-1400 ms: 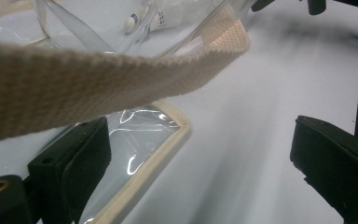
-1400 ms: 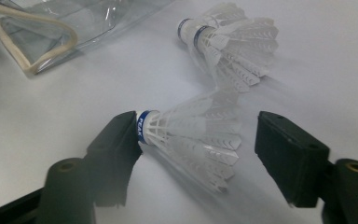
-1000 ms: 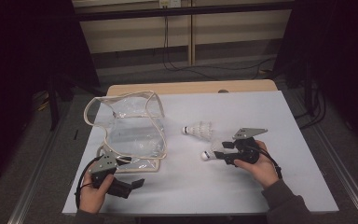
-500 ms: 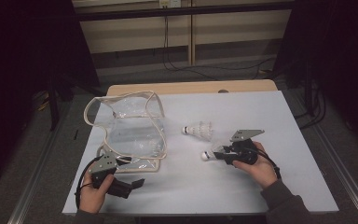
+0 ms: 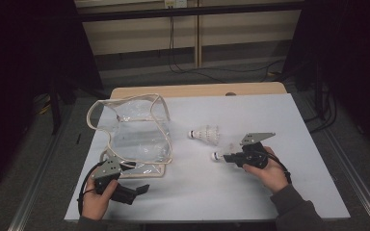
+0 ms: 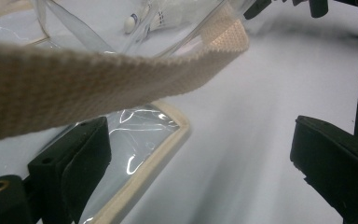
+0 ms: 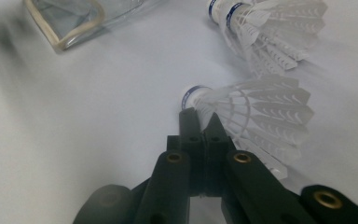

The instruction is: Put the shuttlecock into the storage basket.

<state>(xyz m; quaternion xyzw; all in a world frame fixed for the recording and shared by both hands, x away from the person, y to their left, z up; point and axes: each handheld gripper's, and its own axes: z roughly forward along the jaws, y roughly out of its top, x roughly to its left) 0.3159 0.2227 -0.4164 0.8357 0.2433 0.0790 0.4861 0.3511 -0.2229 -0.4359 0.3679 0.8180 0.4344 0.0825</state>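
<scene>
A clear bag (image 5: 135,139) with cream edging stands open on the left of the white table (image 5: 270,110), its strap (image 6: 98,79) drooping across the left gripper view just above the jaws. A second shuttlecock (image 5: 206,134) lies on its side in the middle of the table, just beyond the one being picked up, and nothing sits between the two or the bag. The right gripper (image 5: 227,157) lies low and nearly level, pointing left towards the bag; its jaws have just been closing and now pinch the near shuttlecock (image 7: 256,116) at the feathers by its cork. The right hand (image 5: 269,169) wraps the handle from behind. The left gripper (image 5: 142,188) rests near the table's front edge beside the bag's corner, jaws wide apart and holding nothing.
</scene>
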